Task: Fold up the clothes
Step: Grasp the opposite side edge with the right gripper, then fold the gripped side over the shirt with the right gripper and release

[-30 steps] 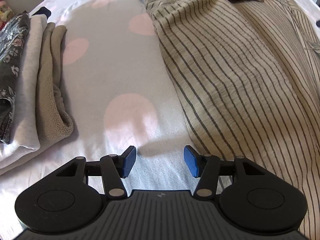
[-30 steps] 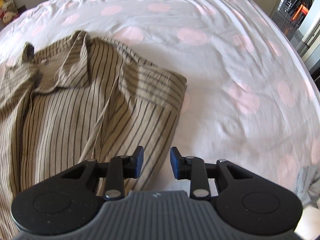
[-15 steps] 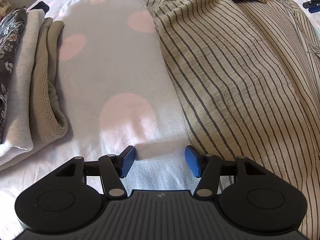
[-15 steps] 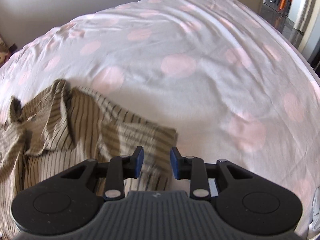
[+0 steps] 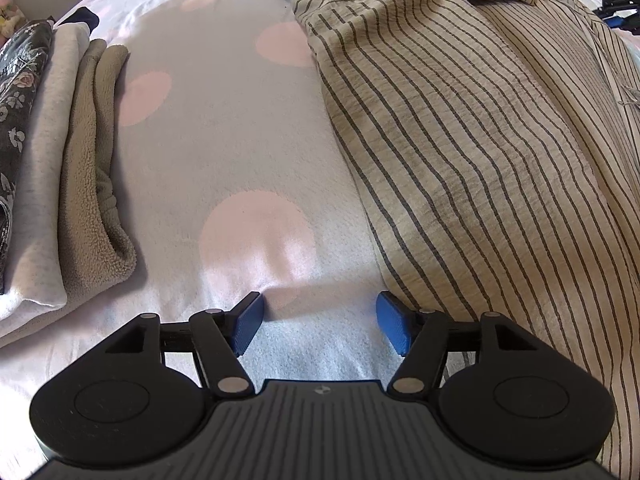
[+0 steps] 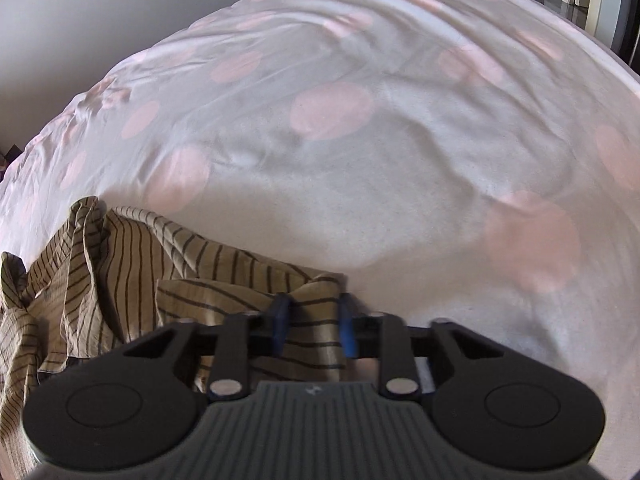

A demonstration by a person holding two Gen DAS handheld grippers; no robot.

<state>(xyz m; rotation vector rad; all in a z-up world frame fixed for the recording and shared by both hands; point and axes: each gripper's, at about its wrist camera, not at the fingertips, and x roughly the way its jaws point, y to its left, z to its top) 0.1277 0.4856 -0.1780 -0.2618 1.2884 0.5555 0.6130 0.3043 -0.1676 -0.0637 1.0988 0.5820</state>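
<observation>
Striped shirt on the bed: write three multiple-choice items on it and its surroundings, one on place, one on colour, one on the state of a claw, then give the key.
1. Where does the stack of folded clothes lie in the left wrist view?
A. Left of the striped shirt, across a strip of bare bedsheet
B. On top of the shirt
C. Right of the shirt

2. What colour are the sheet's dots?
A. Blue
B. Pink
C. Green

3. What is the right claw doing?
A. Hanging open over bare sheet
B. Closing on a bunched fold of the shirt
C. Holding a sock

Key: 1 A, the stack sits at the left edge and the shirt fills the right. 2 B, pale pink circles on white. 3 B, striped cloth sits between its blue pads, whose jaws have just been closing, while the left claw stands open over the sheet.
</observation>
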